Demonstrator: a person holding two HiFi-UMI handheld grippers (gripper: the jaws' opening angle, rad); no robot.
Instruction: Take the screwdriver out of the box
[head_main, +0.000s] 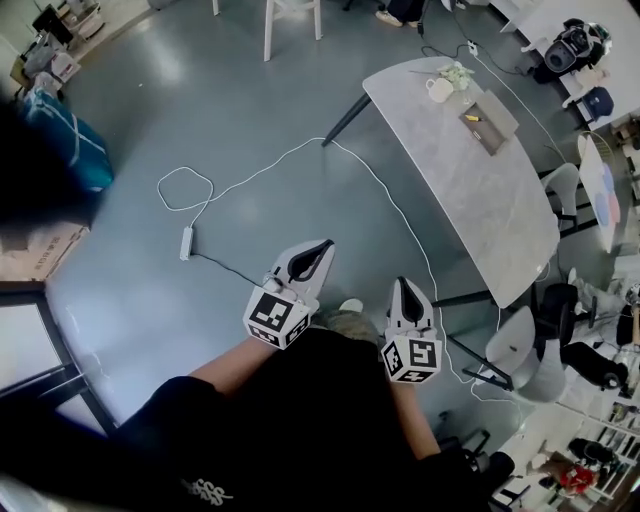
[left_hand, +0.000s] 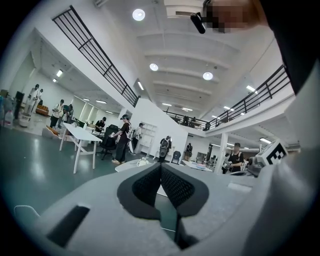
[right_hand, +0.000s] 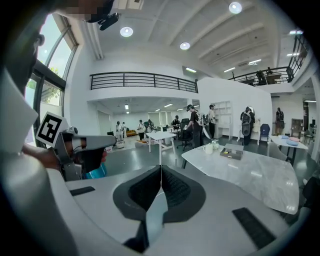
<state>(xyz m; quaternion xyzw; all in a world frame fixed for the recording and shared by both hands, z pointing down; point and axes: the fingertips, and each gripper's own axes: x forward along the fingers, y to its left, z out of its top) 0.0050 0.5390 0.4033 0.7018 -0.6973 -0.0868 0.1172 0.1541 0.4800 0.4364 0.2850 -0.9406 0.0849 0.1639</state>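
Looking steeply down from the head view, a person in a dark top stands on a grey floor (head_main: 250, 90) and holds 2 claws out in front of the body. The left claw (head_main: 327, 244) is on the left and the right claw (head_main: 401, 283) is beside it; they are near each other but do not touch.

In the left gripper view, the dark ribbed pads of the left claw are pressed together at the tips, with nothing between them. In the right gripper view, the pads of the right claw are also pressed together and hold nothing.

A pale marble bench (head_main: 480, 200) stands well ahead and to the right of both claws. Near its far end sits an open box (head_main: 500, 125). Inside it lies a small yellow-and-dark item, the screwdriver (head_main: 474, 118), too small to make out in detail. A white mug (head_main: 439, 89) stands just beyond the box.

A white power strip (head_main: 185, 243) with a looping cable lies on the floor to the left. Other people stand at distant tables in the hall.
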